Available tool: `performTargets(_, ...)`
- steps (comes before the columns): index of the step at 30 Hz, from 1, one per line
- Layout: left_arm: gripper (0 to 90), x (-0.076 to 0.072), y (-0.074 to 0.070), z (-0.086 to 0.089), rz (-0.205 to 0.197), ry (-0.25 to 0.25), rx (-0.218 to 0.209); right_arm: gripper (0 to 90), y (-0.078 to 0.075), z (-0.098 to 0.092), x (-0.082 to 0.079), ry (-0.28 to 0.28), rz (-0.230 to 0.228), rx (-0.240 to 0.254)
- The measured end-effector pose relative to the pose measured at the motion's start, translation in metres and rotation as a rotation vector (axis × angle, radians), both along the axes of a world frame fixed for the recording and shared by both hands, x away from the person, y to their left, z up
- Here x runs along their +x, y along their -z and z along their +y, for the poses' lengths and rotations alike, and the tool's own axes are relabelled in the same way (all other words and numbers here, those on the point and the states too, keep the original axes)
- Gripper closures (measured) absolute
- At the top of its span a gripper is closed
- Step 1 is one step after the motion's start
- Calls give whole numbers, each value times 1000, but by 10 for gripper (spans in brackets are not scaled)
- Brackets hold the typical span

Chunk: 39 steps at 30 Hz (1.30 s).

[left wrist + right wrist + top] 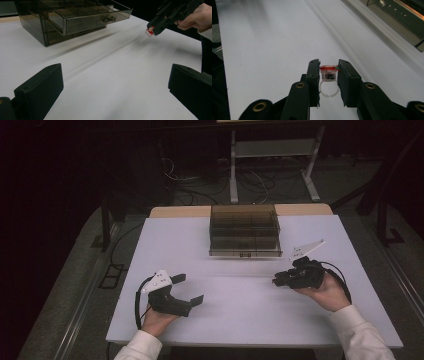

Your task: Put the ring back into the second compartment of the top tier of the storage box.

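Note:
A small toy ring (pixel 328 73) with a red top and a white plastic band sits pinched between the pads of my right gripper (pixel 329 63). The same ring (pixel 149 31) shows as a red and white speck at the tip of the right gripper (pixel 156 25), held above the table's right half. In the high view the right gripper (pixel 278 281) points left, just in front of the drawer box. My left gripper (pixel 190 289) rests at the front left, jaws wide apart with nothing between them (pixel 115 95).
A smoky clear plastic drawer box (pixel 244 231) stands at the back middle of the white table (pixel 225 320). Its top drawer (pixel 87 17) is pulled out toward me, with divided compartments inside. Cables and a metal stand lie on the floor beyond.

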<state>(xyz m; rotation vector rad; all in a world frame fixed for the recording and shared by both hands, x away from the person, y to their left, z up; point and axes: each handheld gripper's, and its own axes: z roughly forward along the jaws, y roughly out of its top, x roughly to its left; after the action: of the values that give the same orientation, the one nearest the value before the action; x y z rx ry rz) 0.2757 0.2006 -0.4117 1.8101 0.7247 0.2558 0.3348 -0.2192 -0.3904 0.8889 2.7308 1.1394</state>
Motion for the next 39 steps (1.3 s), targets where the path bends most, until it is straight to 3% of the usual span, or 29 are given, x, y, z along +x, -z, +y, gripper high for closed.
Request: performTargets(39, 0, 0, 0, 1, 2, -3, -1, 707, -45, 10, 24, -26, -54, -13)
